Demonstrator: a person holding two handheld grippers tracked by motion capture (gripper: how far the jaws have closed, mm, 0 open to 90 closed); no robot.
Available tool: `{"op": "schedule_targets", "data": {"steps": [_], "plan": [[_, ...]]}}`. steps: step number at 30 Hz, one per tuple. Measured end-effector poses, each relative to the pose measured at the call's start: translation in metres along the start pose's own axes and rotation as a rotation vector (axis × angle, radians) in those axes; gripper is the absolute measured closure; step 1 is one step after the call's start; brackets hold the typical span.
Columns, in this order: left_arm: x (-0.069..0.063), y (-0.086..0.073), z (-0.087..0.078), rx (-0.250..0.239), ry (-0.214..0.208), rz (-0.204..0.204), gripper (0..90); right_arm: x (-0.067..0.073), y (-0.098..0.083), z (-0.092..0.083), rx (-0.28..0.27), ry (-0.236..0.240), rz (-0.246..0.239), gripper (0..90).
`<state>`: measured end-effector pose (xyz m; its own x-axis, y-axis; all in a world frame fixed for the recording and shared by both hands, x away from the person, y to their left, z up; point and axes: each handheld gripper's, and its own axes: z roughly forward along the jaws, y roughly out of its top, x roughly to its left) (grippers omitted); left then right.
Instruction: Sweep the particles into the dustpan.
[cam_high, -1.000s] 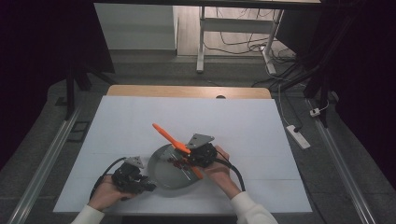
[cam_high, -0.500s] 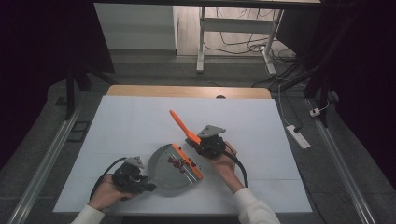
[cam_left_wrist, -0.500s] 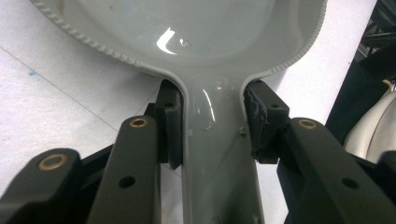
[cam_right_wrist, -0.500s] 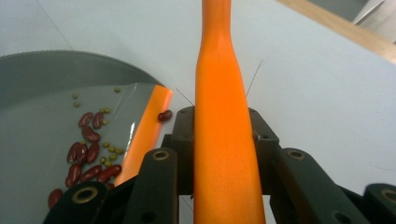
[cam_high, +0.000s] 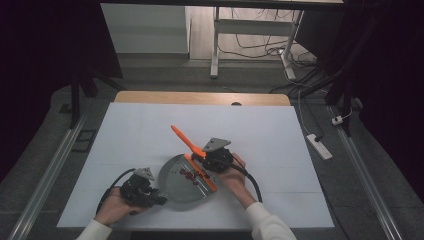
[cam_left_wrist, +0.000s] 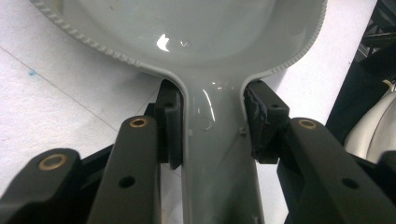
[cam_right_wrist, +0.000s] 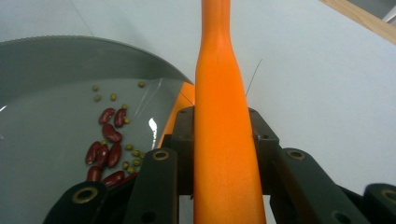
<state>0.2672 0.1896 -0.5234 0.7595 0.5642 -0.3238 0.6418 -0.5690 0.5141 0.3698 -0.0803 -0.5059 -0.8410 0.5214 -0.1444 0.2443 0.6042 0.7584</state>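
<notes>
The left gripper (cam_high: 142, 189) is clamped on the grey dustpan's (cam_high: 176, 181) handle (cam_left_wrist: 217, 154), near the table's (cam_high: 125, 130) front edge. The right gripper (cam_high: 216, 159) pinches the orange brush handle (cam_high: 186, 139), its head at the pan's right lip. Red beans (cam_right_wrist: 106, 151) and small green ones (cam_right_wrist: 133, 151) lie inside. I'd judge short, low sweeps leftward work best, pan held flat.

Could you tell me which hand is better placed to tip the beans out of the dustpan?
Left: its gripper is clamped on the dustpan handle; the right gripper holds the orange brush.
</notes>
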Motion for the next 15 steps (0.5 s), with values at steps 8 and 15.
{"op": "schedule_targets", "data": {"steps": [8,15], "plan": [[0.000,0.000,0.000,0.000,0.000,0.000,61.3,0.004,0.000,-0.002,-0.006,0.025,-0.012,70.7],[0.000,0.000,0.000,0.000,0.001,0.000,61.3,0.015,0.005,-0.012,-0.045,0.057,-0.092,70.7]]}}
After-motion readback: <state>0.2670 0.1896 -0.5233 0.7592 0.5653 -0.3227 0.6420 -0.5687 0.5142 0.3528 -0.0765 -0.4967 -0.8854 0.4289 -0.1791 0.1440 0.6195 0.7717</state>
